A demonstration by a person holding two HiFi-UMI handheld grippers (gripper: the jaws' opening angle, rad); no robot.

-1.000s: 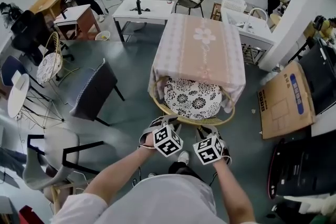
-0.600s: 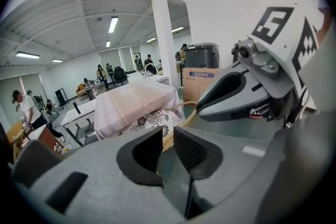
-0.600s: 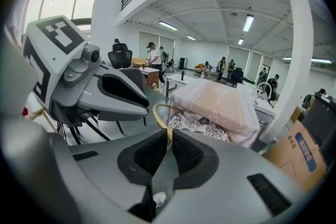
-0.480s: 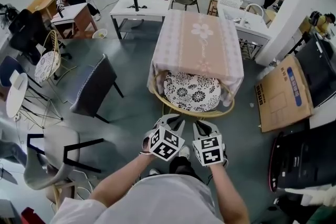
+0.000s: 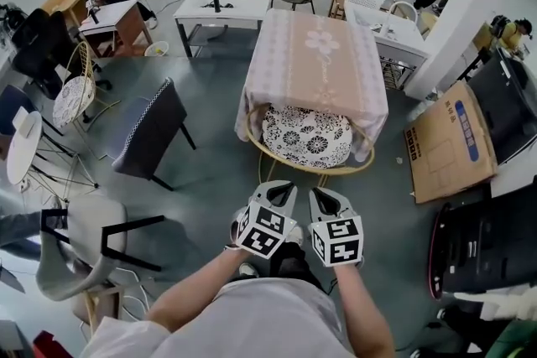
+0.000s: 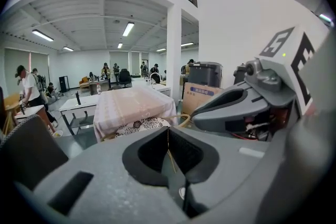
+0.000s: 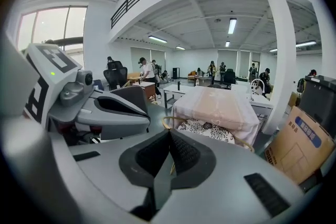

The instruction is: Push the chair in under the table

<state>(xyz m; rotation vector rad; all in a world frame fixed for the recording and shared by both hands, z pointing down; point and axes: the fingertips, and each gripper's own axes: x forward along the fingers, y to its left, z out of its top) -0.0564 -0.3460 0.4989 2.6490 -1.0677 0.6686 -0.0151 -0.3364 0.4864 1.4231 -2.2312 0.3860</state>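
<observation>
The rattan chair (image 5: 310, 170) with a black-and-white flowered cushion (image 5: 306, 136) stands tucked partly under the table (image 5: 315, 67), which wears a pink cloth. Both grippers hover side by side near my body, short of the chair's rim and touching nothing. My left gripper (image 5: 279, 190) has its jaws closing, tips nearly together, with nothing between them. My right gripper (image 5: 323, 195) is shut and empty. The left gripper view has its tips (image 6: 168, 128) aimed at the chair (image 6: 139, 126) and table (image 6: 131, 104). In the right gripper view the met tips (image 7: 169, 131) point at the cushion (image 7: 207, 130).
A dark grey chair (image 5: 149, 137) stands left of the table, and a grey chair with a black frame (image 5: 80, 243) is nearer me. A cardboard box (image 5: 449, 148) and black equipment (image 5: 487, 243) lie at the right. A white pillar (image 5: 470, 4) and white desks (image 5: 222, 10) stand beyond; people stand far back.
Both grippers have drawn back from the chair's rim toward my body and risen, rolling a little. Their jaws have gone from open to together. The chair has stayed under the table.
</observation>
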